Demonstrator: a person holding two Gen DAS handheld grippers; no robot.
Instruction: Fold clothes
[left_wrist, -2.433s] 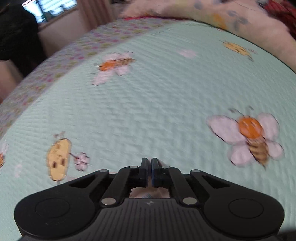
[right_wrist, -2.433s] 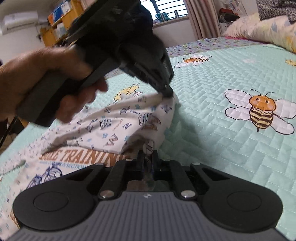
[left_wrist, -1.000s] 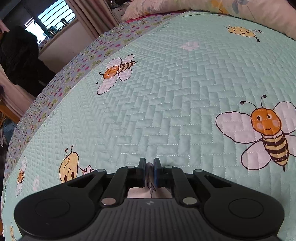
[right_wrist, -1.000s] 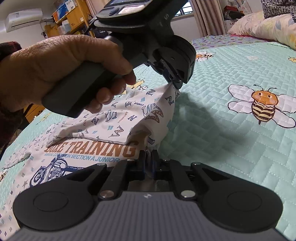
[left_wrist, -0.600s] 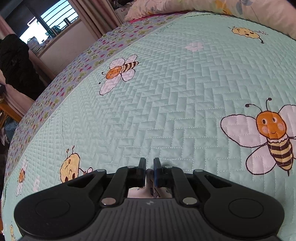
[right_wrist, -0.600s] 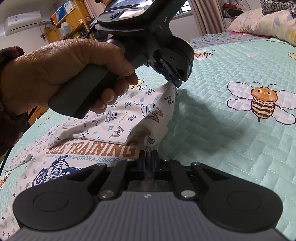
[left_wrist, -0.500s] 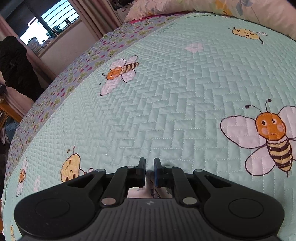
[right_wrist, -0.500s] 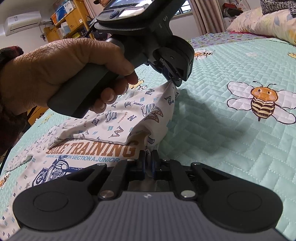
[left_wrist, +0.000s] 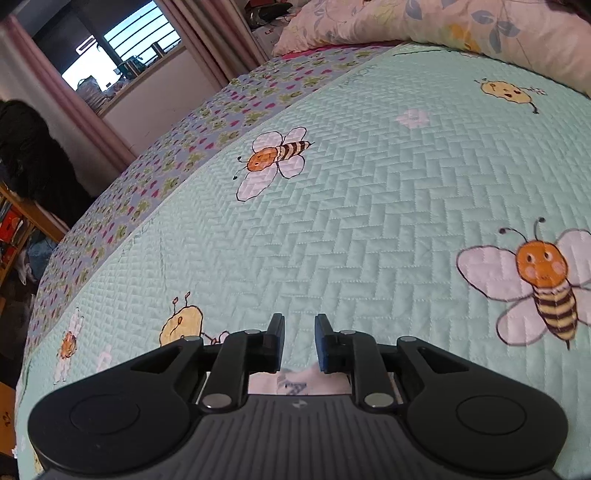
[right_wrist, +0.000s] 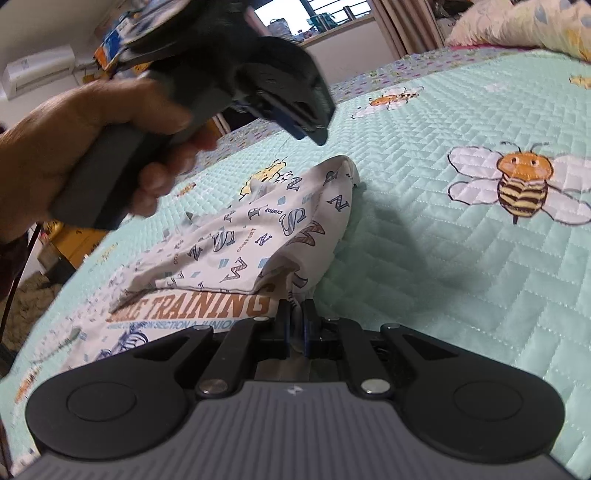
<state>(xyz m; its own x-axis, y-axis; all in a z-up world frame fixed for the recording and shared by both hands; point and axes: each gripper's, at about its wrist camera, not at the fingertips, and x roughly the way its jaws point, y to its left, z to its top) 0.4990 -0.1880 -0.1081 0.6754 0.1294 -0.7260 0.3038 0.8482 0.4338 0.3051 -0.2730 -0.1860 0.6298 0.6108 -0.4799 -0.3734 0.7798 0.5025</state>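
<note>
My left hand-held gripper (left_wrist: 299, 341) has just been opening: its jaws now stand a little apart with nothing pinched, where half a second ago they were clamped on the corner of the printed shirt (right_wrist: 258, 236). That corner has dropped and lies on the bed (left_wrist: 369, 221) just below the fingertips, and in the right wrist view the left hand-held gripper hangs clear above it, lifted off the cloth. My left hand (right_wrist: 92, 147) wraps the handle. My right hand-held gripper (right_wrist: 295, 321) is narrow, pinching the near fold of the shirt as before. The shirt lies folded over on the near left of the bee-patterned quilt, with pillows (left_wrist: 443, 22) at the far end.
</note>
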